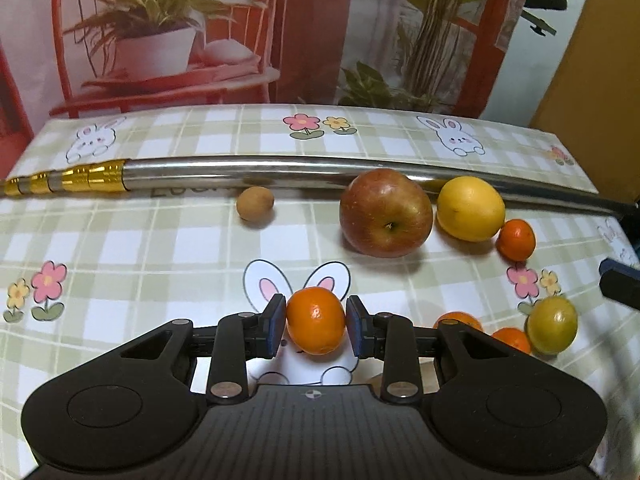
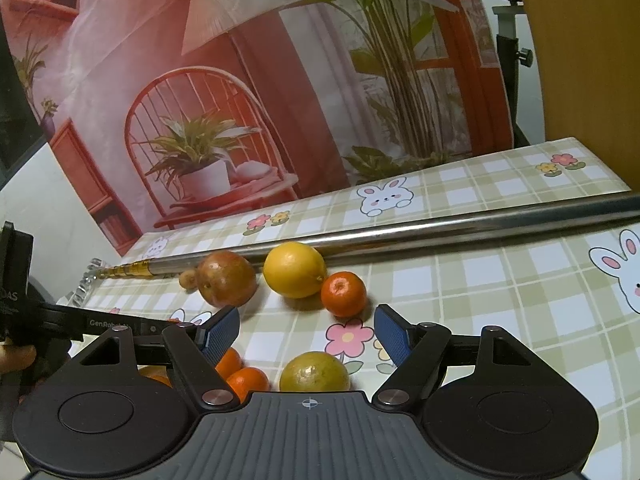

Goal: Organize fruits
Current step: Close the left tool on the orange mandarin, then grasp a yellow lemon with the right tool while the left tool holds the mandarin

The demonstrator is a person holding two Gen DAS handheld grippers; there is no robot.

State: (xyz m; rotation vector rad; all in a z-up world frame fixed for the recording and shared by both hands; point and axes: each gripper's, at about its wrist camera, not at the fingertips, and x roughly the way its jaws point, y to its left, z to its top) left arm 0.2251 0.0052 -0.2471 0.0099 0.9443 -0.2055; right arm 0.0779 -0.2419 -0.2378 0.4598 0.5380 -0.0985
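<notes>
In the left wrist view my left gripper (image 1: 316, 326) is shut on a small orange mandarin (image 1: 316, 320), both blue pads pressing its sides just above the cloth. Beyond it lie a red apple (image 1: 386, 213), a yellow lemon (image 1: 470, 209), another mandarin (image 1: 516, 240) and a small brown longan (image 1: 255, 203). A yellow-green citrus (image 1: 552, 325) and two mandarins (image 1: 512, 339) sit at the right. My right gripper (image 2: 307, 334) stands open with nothing between its pads, above that yellow-green citrus (image 2: 314, 372). The apple (image 2: 226, 278), lemon (image 2: 295, 269) and mandarin (image 2: 343, 289) lie ahead of it.
A long steel pole with a gold end (image 1: 280, 172) lies across the checked bunny tablecloth (image 1: 120, 248) behind the fruit. A printed backdrop (image 1: 200, 40) hangs past the far table edge. The left gripper's arm (image 2: 80, 322) and a hand show at the left of the right wrist view.
</notes>
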